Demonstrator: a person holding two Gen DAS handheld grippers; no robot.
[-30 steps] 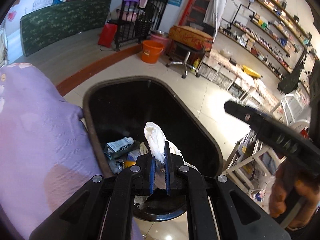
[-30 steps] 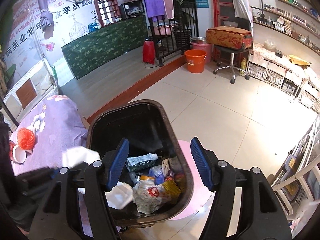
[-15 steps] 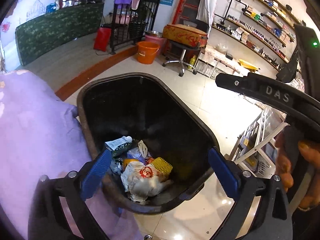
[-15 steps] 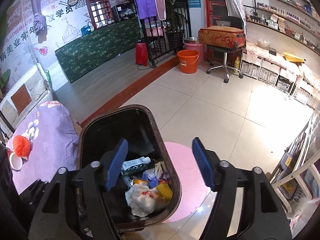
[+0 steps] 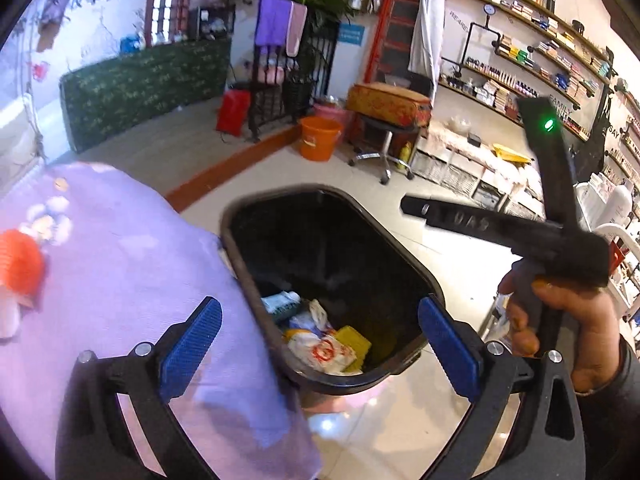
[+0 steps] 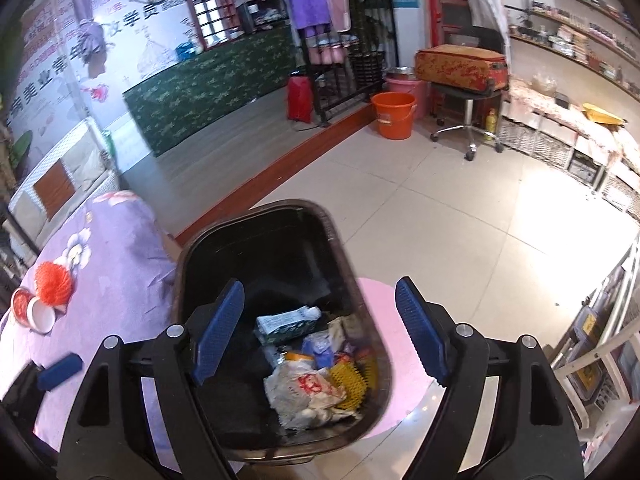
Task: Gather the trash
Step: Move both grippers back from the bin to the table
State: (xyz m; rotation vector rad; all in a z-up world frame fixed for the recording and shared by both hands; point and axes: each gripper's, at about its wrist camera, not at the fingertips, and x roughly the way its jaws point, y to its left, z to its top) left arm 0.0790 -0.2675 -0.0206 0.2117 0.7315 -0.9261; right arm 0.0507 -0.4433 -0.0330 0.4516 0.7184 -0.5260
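Observation:
A black trash bin [image 5: 416,276] stands on the floor beside a purple-covered table [image 5: 120,272]; it also shows in the right wrist view [image 6: 320,224]. Inside lie a white plastic bag with red print [image 5: 320,354] [image 6: 304,390], a yellow item [image 5: 354,340] and a green-white packet [image 6: 286,322]. My left gripper [image 5: 316,348] is open and empty above the bin's near rim. My right gripper [image 6: 318,330] is open and empty above the bin; its body shows in the left wrist view [image 5: 560,236]. An orange mesh ball [image 6: 54,282] and a red-white cup [image 6: 34,310] lie on the table.
An orange bucket [image 6: 392,114], a wheeled stool with a patterned case [image 6: 460,68] and a black rack stand on the tiled floor beyond. Shelving [image 5: 520,56] lines the right wall. A pink round mat [image 6: 394,344] lies under the bin.
My left gripper opened and let go of the white tissue, which dropped into the bin. The left gripper then swung left, bringing the table and orange ball into view. The right gripper stayed open.

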